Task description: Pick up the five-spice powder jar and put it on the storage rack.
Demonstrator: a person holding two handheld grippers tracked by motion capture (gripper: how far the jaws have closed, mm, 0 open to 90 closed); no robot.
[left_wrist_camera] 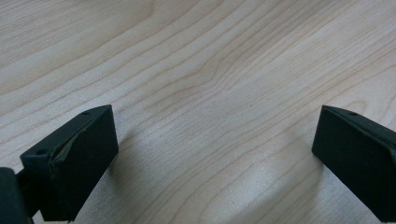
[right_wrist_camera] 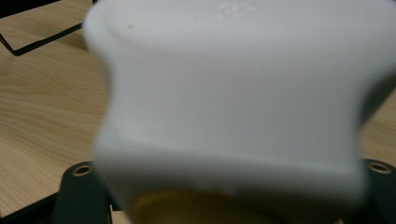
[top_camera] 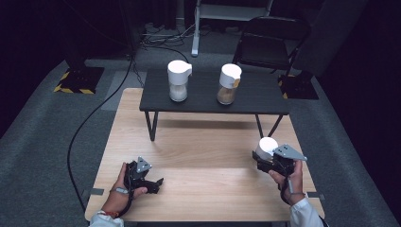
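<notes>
At the near left of the bench [top_camera: 198, 156], the left hand-held gripper [top_camera: 156, 183] lies low on the wood with its jaws wide apart and nothing between them; the left gripper view shows bare wood grain between the two black pads [left_wrist_camera: 77, 161]. From this side I see little danger, except that its trailing cable could catch if the hand moves suddenly.

Farther away, in the middle, a small dark shelf [top_camera: 213, 97] stands on thin legs at the far end of the bench. On it are two jars with white lids: a jar of white powder [top_camera: 178, 80] to the left and a jar of brown powder [top_camera: 229, 83] to the right, well apart from each other.

At the near right, the right hand-held gripper [top_camera: 266, 161] is clamped on a third white-lidded jar [top_camera: 267, 147], held a little above the bench near its right edge. The right gripper view shows the white lid [right_wrist_camera: 233, 93] very close, with something yellowish just visible below it.

My worry is this grip. The jaws seem to take the jar near its smooth, waisted lid, so the jar may slip or tilt, or the lid may come loose and spill the content. If it goes toward the shelf, it may hit the shelf edge or knock the brown jar over.
</notes>
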